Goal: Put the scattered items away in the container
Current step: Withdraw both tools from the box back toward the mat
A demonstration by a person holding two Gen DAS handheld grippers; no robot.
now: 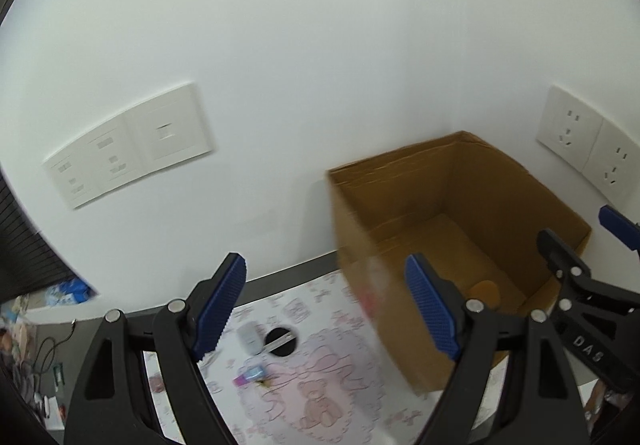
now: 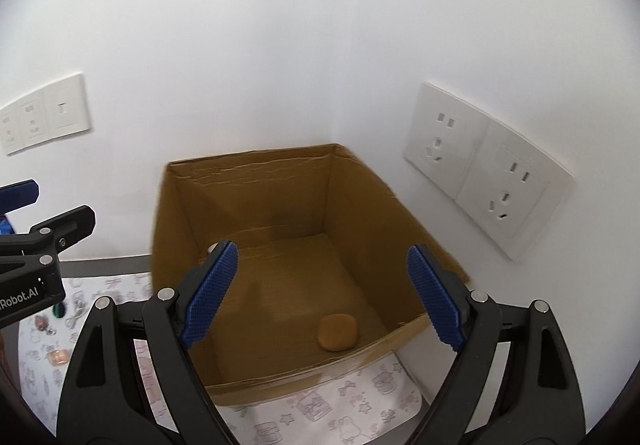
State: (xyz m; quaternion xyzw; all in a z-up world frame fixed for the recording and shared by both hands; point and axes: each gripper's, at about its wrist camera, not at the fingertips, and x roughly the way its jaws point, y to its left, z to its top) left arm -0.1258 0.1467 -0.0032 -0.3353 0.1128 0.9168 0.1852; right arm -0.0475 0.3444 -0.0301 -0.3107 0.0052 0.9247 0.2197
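There, in the left wrist view, the left gripper (image 1: 326, 309) hung over the patterned cloth (image 1: 320, 397) with its blue-padded jaws standing wide apart and nothing between them. Below and between the jaws, on the cloth, lay a few scattered items: a small pale grey piece (image 1: 249, 337), a black round thing (image 1: 281, 341) with a light strip across it, and nearer still a little pink and blue item (image 1: 250, 375). All were well clear of the pads. The cardboard box (image 1: 460, 181) stood to the right against the white wall, open at the top, and the right-hand finger crossed in front of its near side. An orange rounded piece (image 1: 485, 289) lay on the box floor. The right gripper's black frame showed at the far right edge.

In the right wrist view, the right gripper (image 2: 322, 297) hovered above the box's (image 2: 248, 173) open mouth, jaws likewise spread and empty. The orange rounded piece (image 2: 337, 333) lay on the box floor towards the near wall, below the gap between the pads and touching neither. To the left, on the cloth (image 2: 332, 409), some small items sat near the left gripper's frame, too small to tell apart. Wall sockets (image 2: 488, 169) were fixed on the right wall.
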